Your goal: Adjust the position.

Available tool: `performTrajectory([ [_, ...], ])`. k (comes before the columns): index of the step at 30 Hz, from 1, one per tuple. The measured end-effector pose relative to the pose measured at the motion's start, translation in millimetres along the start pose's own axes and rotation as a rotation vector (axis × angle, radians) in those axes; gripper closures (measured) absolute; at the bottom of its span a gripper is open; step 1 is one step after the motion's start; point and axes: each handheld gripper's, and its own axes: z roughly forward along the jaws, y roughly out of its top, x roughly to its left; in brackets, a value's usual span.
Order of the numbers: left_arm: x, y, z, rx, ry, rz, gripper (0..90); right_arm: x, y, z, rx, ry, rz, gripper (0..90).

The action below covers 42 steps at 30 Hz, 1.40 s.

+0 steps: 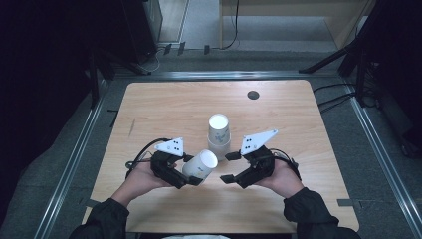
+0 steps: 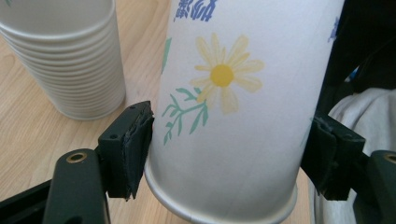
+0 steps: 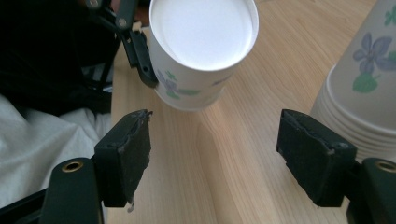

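Observation:
A white paper cup [image 1: 201,163] with printed flowers is tilted above the wooden table [image 1: 164,107], near its front. My left gripper [image 1: 191,172] is shut on the cup. In the left gripper view both pads [image 2: 135,144] press the cup [image 2: 233,93] near its rolled rim. Its white round end [image 3: 201,42] faces up, toward my right gripper [image 1: 229,167]. That gripper is open just right of the cup, with bare wood between its pads [image 3: 133,154]. A stack of the same cups [image 1: 219,130] stands upside down behind the two grippers.
The stack [image 2: 65,60] is close beside the held cup, and it lies at the right edge of the right gripper view [image 3: 364,93]. A dark round hole [image 1: 253,94] sits in the table's far right part. Metal rails and dark stands surround the table.

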Motion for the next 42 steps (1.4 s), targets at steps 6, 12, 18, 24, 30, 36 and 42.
performTrajectory([
  [6,-1.3,-0.9,5.7,0.069,0.010,0.020,25.3,1.8,-6.0,8.0,0.048,-0.001,-0.026,27.2],
  [12,-2.1,-2.2,12.0,0.134,0.025,0.038,25.3,2.8,-5.8,19.5,0.081,0.007,-0.060,27.2],
  [18,-4.9,-3.2,19.9,0.197,0.035,0.070,25.3,3.5,-5.7,29.3,0.103,0.023,-0.077,27.2],
  [24,-8.6,-3.4,29.7,0.251,0.019,0.090,25.3,6.8,-4.3,39.9,0.130,0.037,-0.097,27.2],
  [30,-12.1,-2.0,39.1,0.287,-0.010,0.099,25.3,9.6,-1.9,46.6,0.133,0.058,-0.115,27.2],
  [36,-14.9,-1.2,45.6,0.313,-0.019,0.102,25.2,12.5,-1.1,53.1,0.152,0.085,-0.130,28.8],
  [42,-14.6,-3.2,48.4,0.329,-0.029,0.110,25.3,15.6,-1.2,60.7,0.188,0.086,-0.159,32.0],
])
